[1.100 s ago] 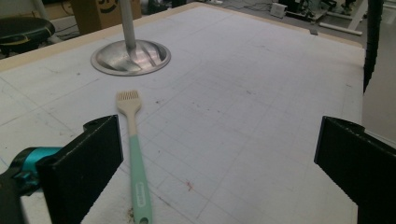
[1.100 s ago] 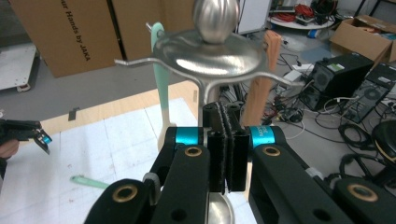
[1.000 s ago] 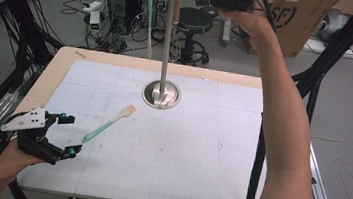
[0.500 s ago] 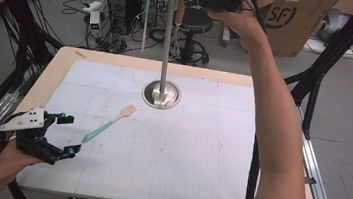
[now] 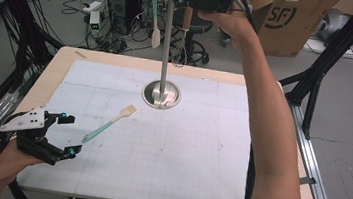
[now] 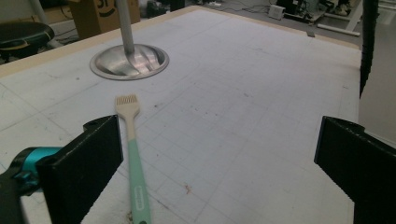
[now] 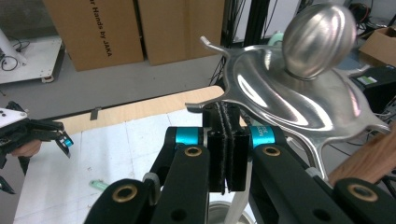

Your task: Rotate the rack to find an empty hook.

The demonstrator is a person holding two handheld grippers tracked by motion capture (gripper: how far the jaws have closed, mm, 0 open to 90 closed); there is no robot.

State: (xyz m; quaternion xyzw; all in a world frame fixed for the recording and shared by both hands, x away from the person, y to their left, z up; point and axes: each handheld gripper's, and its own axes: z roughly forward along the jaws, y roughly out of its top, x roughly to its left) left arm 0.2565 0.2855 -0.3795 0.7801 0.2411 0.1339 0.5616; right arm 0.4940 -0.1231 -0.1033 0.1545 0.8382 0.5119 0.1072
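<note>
A pastry brush (image 5: 109, 123) with a teal handle (image 6: 133, 154) lies on the white mat, left of a metal stand's round base (image 5: 161, 95). My left gripper (image 5: 70, 135) rests near the table's front left corner. Its jaws are open, with the brush's handle just inside the left pad (image 6: 88, 158). High up, my right gripper (image 5: 179, 0) is at the stand's hooked top plate (image 7: 289, 93). It is shut, pads (image 7: 227, 144) pressed together just under one hook, with nothing seen between them.
A pale spatula (image 5: 156, 21) and a wooden-handled whisk (image 5: 186, 25) hang from the stand's top beside its pole (image 5: 166, 48). Cardboard boxes (image 5: 294, 22), cables and computer gear lie beyond the table's far edge. The right forearm (image 5: 268, 115) spans the table's right side.
The right hand has carried its shut gripper leftward, up to the stand's top. The left gripper and the brush have stayed put.
</note>
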